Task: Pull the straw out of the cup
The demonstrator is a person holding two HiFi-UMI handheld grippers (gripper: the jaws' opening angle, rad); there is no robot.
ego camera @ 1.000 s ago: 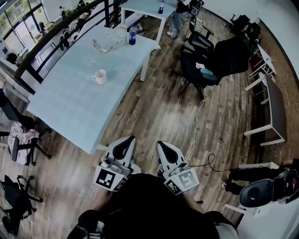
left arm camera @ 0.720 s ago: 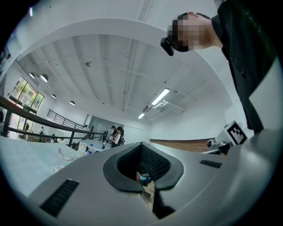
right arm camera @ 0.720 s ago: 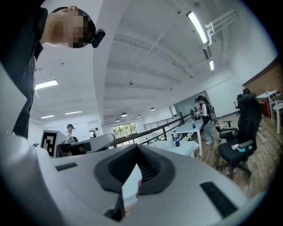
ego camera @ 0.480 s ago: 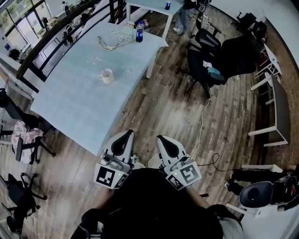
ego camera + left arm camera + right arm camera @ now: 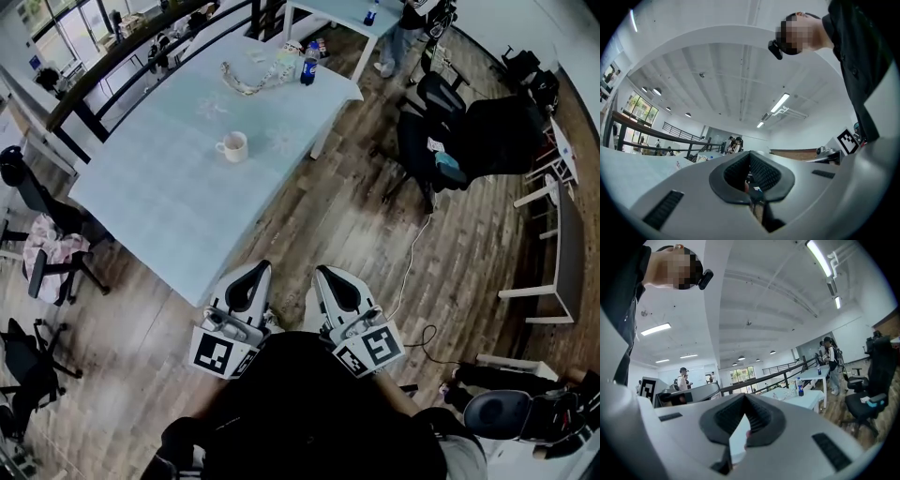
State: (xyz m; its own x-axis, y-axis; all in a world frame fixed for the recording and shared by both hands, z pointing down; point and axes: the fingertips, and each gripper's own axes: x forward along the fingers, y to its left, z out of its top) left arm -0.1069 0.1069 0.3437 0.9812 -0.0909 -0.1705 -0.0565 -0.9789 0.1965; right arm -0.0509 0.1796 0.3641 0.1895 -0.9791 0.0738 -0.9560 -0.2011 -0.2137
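A white cup (image 5: 232, 146) with a handle stands on the pale blue table (image 5: 169, 202), far ahead of me. At this distance I can make out no straw in it. My left gripper (image 5: 253, 270) and right gripper (image 5: 328, 274) are held close to my body over the wooden floor, side by side and pointing toward the table's near corner. Both have their jaws together with nothing between them. In the left gripper view the left gripper (image 5: 751, 157) points up at the ceiling. The right gripper (image 5: 744, 398) tilts upward in its own view too.
A cola bottle (image 5: 310, 64) and a crumpled wrapper (image 5: 253, 75) lie at the table's far end. Black office chairs (image 5: 469, 141) stand to the right, another chair (image 5: 52, 258) to the left. A cable (image 5: 410, 272) runs across the floor. A person (image 5: 405, 33) stands beyond the table.
The table and the cup have slid rightward and a little down in the head view as I move. Both grippers stay held in the same place, still shut.
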